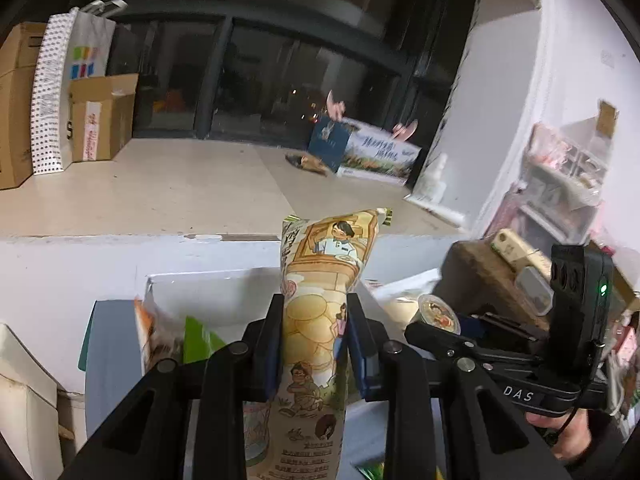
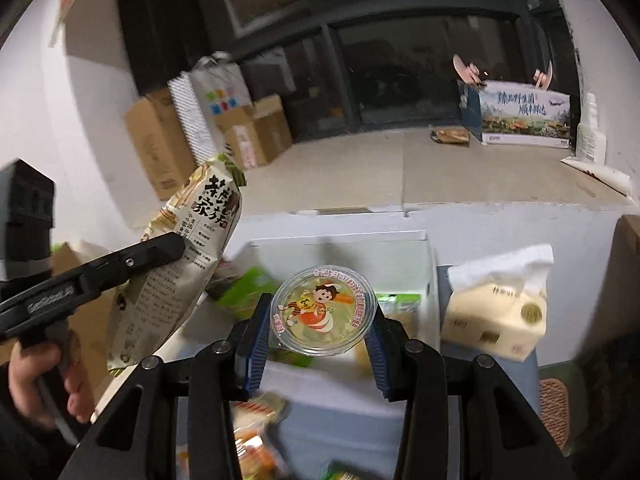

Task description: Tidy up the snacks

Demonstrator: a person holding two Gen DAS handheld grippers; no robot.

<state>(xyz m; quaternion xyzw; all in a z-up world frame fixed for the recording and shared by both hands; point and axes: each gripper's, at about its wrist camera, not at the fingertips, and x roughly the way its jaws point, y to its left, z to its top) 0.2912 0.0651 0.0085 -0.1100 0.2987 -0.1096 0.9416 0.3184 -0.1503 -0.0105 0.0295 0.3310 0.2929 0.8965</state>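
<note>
My left gripper point(image 1: 314, 322) is shut on a tall beige chip bag point(image 1: 320, 304) with cartoon figures, held upright above a white open box point(image 1: 208, 284). The same bag point(image 2: 180, 272) shows in the right wrist view, pinched by the left gripper point(image 2: 176, 248) at the left. My right gripper point(image 2: 320, 320) is shut on a round clear jelly cup point(image 2: 324, 310) with a cartoon bee lid, held over the white box point(image 2: 340, 240). The cup point(image 1: 438, 314) and the right gripper point(image 1: 424, 330) also show at the right of the left wrist view.
Green and orange snack packs point(image 1: 180, 336) lie in the white box. A tissue pack point(image 2: 500, 312) sits to the right. Loose snacks point(image 2: 260, 428) lie on the grey surface below. Cardboard boxes point(image 2: 160, 140) and a printed carton point(image 2: 520, 116) stand on the far floor.
</note>
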